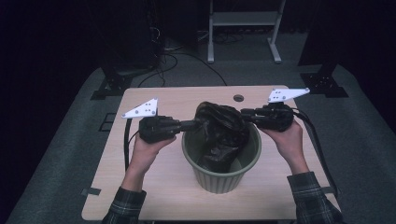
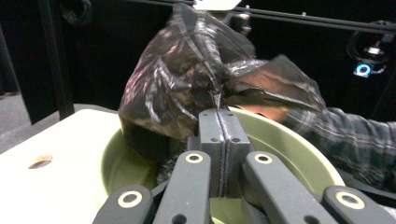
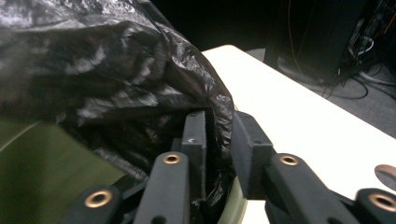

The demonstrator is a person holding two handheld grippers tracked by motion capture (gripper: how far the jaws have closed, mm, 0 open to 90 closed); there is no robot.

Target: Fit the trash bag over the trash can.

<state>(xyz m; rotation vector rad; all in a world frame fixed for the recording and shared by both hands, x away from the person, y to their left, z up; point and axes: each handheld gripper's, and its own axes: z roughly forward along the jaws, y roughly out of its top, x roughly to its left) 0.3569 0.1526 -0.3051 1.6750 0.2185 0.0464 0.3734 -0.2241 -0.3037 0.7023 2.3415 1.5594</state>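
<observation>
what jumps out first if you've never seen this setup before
A crumpled black plastic bag bulges up out of a green bin at the middle of the pale wooden table. The left gripper is shut on a fold of the bag at the bin's left rim, while the right gripper has the bag's edge between slightly parted jaws at the right rim. Everything around the table is dark.

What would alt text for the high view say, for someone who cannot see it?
Two hands hold grippers on either side of a black bag that sits in a green bin on a wooden table. The left gripper pinches the bag; the right gripper meets its other side.
</observation>
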